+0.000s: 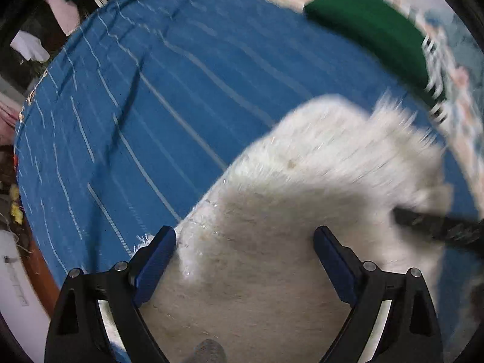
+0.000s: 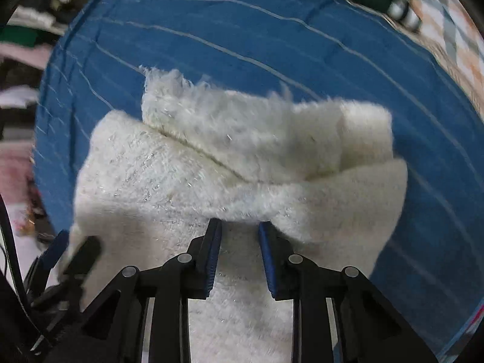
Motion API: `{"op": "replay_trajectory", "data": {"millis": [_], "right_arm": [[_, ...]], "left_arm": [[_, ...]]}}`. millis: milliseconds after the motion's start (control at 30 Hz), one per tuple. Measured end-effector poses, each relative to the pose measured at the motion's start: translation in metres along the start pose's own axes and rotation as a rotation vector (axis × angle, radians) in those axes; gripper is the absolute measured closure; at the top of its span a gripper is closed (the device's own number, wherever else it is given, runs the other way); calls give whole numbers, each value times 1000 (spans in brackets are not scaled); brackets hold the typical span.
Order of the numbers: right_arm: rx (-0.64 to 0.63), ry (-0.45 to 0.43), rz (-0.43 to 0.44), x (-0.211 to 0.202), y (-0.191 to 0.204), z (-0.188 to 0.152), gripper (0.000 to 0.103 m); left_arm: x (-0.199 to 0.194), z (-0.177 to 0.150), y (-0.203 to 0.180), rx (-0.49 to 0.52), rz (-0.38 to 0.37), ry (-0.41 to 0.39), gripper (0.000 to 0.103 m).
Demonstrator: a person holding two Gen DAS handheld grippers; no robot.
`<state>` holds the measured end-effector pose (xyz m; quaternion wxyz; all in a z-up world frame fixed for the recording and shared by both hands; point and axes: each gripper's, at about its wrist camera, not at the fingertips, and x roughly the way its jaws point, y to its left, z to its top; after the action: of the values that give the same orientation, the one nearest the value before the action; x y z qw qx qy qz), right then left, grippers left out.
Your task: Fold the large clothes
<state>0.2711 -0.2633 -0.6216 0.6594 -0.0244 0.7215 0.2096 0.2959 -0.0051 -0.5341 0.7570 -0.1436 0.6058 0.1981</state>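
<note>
**Sweater partly folded, more folds to go**

A fluffy white sweater (image 2: 211,175) lies on a blue striped sheet (image 1: 151,106) that covers the bed. In the right wrist view it sits near the middle of the sheet, with bare blue cloth on the far, left and right sides of it. One part, perhaps a sleeve or the top portion, is already laid back over the body of the garment, and a seam line runs across where the layers meet. So at least one fold seems done, though the bundle is still loose and uneven, not a tidy rectangle.

The right gripper (image 2: 239,227) has its jaws narrowed to a small gap at a raised ridge of the knit. Fabric shows between the pads, but I cannot tell whether it is truly pinched or only touched.

The left gripper (image 1: 245,239) is spread wide above the near part of the sweater and grips nothing. Its view is blurred on the right side, so detail there is lost.

A green garment (image 1: 369,30) lies at the far edge of the sheet, well apart from the sweater; it looks set aside, but whether it is folded is unclear.

Left to do, by my judgement: bring the remaining side or hem over, square the edges, and flatten the stack.
</note>
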Motion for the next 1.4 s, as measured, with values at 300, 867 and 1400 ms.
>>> {"op": "replay_trajectory", "data": {"millis": [300, 867, 1400], "right_arm": [[114, -42, 391, -69, -58, -25, 20], [317, -9, 1002, 95, -123, -68, 19], [355, -212, 1110, 8, -27, 2, 45]], "left_arm": [[-66, -70, 77, -275, -100, -43, 10], [8, -62, 99, -595, -615, -103, 82], [-73, 88, 124, -357, -726, -149, 86]]}}
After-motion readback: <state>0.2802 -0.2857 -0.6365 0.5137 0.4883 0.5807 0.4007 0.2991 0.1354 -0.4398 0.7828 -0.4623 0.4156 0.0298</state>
